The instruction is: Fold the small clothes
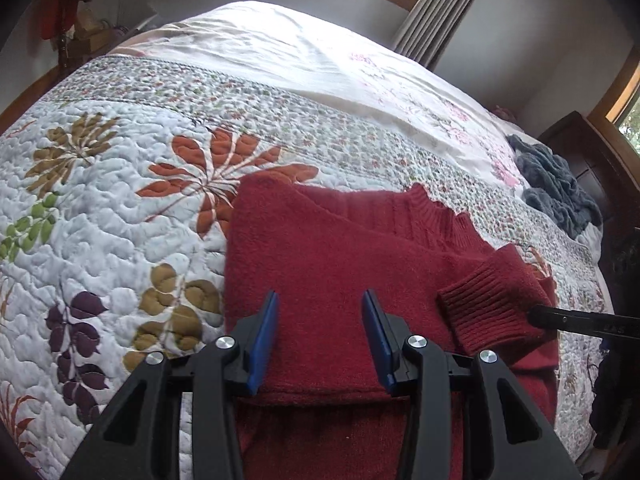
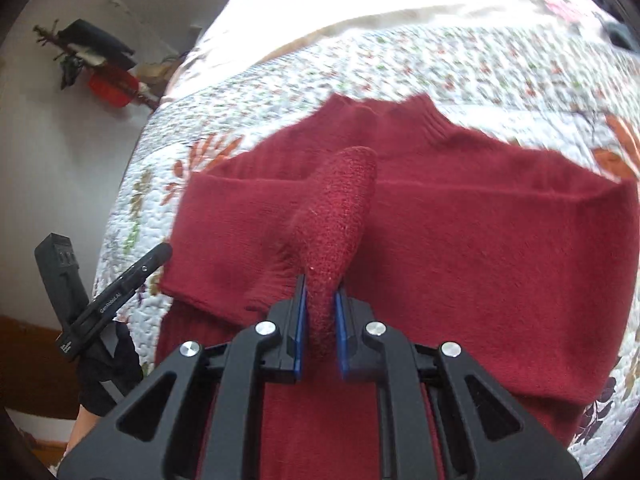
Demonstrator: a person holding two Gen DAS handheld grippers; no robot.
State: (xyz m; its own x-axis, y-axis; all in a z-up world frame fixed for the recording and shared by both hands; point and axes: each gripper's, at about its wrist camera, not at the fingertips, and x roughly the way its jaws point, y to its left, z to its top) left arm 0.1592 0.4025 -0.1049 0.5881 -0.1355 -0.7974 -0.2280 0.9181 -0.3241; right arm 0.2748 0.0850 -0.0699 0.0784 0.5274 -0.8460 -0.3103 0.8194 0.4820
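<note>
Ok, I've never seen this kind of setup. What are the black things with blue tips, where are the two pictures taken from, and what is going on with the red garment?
The black things are two hand-held grippers, one in each of a person's hands. Each carries a camera looking forward along its two blue-padded jaws, so each picture is one gripper's own view.

In the left view, the left gripper hangs open over a red sweater lying on a floral quilt on a bed. A grey-blue cloth lies further back.

In the right view, the right gripper is shut on the sweater's sleeve cuff, lifting it above the sweater's body. The other sleeve looks already folded across.
</note>
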